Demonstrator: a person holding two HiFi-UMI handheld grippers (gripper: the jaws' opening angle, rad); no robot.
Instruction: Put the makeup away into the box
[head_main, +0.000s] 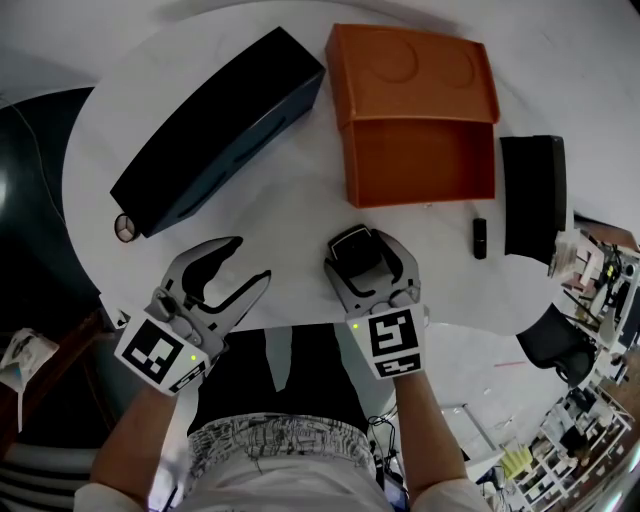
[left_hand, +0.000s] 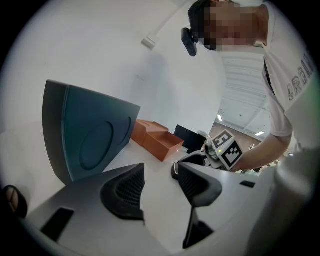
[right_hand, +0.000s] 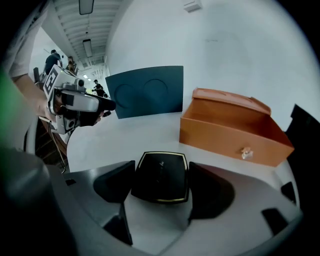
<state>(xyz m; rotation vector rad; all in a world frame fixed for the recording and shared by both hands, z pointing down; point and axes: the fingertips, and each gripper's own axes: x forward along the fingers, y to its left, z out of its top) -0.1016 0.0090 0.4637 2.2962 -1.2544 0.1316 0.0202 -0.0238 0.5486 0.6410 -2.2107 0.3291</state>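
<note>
Makeup at hand is a black compact (right_hand: 161, 176) with a gilt edge. It lies flat on the white table (head_main: 290, 215) near its near edge, right of middle. The right gripper (head_main: 368, 264) points down at it with its jaws spread wide, one pad on each side. The pads stand just beside its edges with no visible squeeze, so I judge it framed for a grasp and not yet held. At near left the left gripper (head_main: 250, 262) hovers over bare table, jaws apart with nothing between them, probably kept clear as the spare hand. Farther right lies a small black stick (head_main: 480, 238), possibly another item to stow. Beyond, the orange box (head_main: 420, 165) sits open and looks empty, its lid (head_main: 412, 75) tipped back to the far side. Its mouth is straight ahead of the compact, so the carry should be short. A long dark blue box (head_main: 220, 125) lies at far left, and a black flat case (head_main: 533, 195) at far right.
</note>
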